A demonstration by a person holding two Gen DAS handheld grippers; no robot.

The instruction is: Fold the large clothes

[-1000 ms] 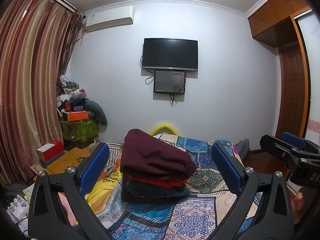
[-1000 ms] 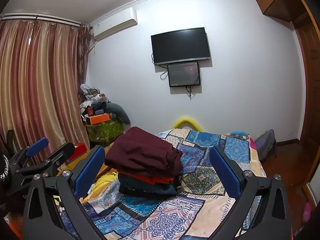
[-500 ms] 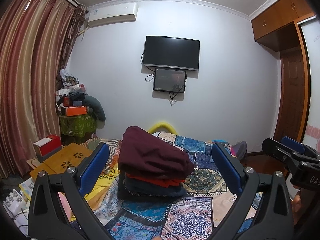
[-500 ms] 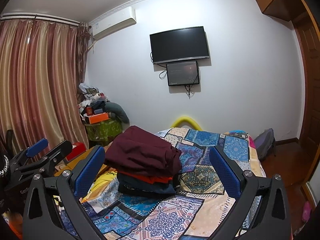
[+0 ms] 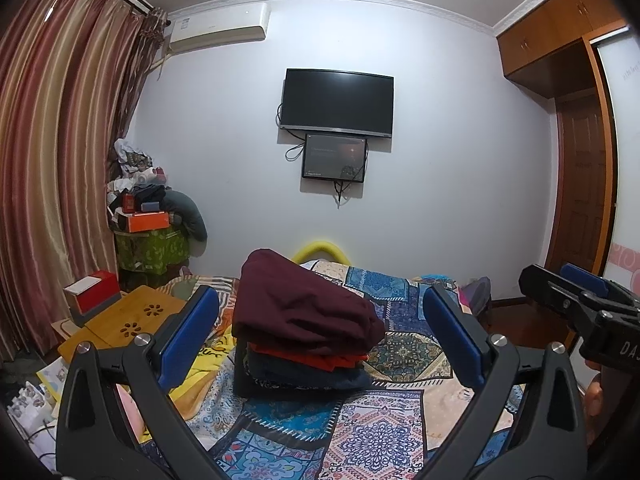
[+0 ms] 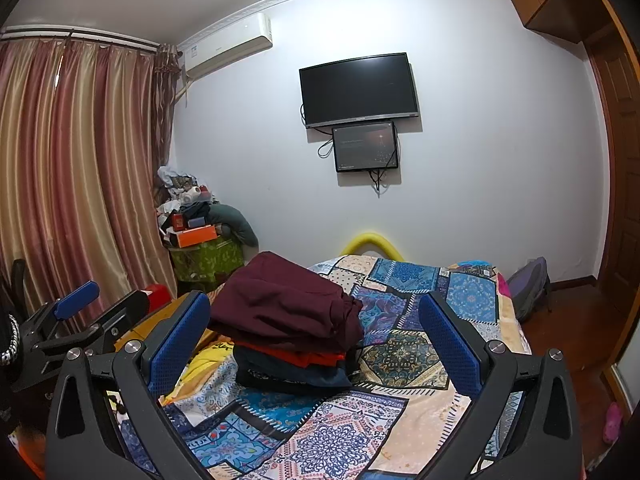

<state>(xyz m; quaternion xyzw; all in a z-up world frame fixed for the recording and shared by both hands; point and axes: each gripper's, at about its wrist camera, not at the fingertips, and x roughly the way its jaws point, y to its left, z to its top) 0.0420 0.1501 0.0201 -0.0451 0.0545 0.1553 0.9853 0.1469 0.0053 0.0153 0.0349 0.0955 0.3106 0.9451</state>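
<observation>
A stack of folded clothes sits on the bed, with a maroon garment (image 5: 304, 308) on top, a red one (image 5: 312, 356) under it and dark ones at the bottom. It also shows in the right wrist view (image 6: 284, 312). My left gripper (image 5: 320, 336) is open and empty, held above the near part of the bed and apart from the stack. My right gripper (image 6: 316, 340) is open and empty too. Each gripper shows at the edge of the other's view, the right one (image 5: 576, 304) and the left one (image 6: 80, 312).
The bed has a patchwork cover (image 5: 360, 432). A wooden lap table (image 5: 120, 324) with a red box (image 5: 92, 292) stands at the left. A cluttered green bin (image 5: 152, 244), curtains (image 5: 52, 160), a wall TV (image 5: 338, 104) and a wooden door (image 5: 580, 196) surround the bed.
Both grippers have tilted up and drawn back slightly, so the clothes stack sits lower in the views. Both stay open and empty.
</observation>
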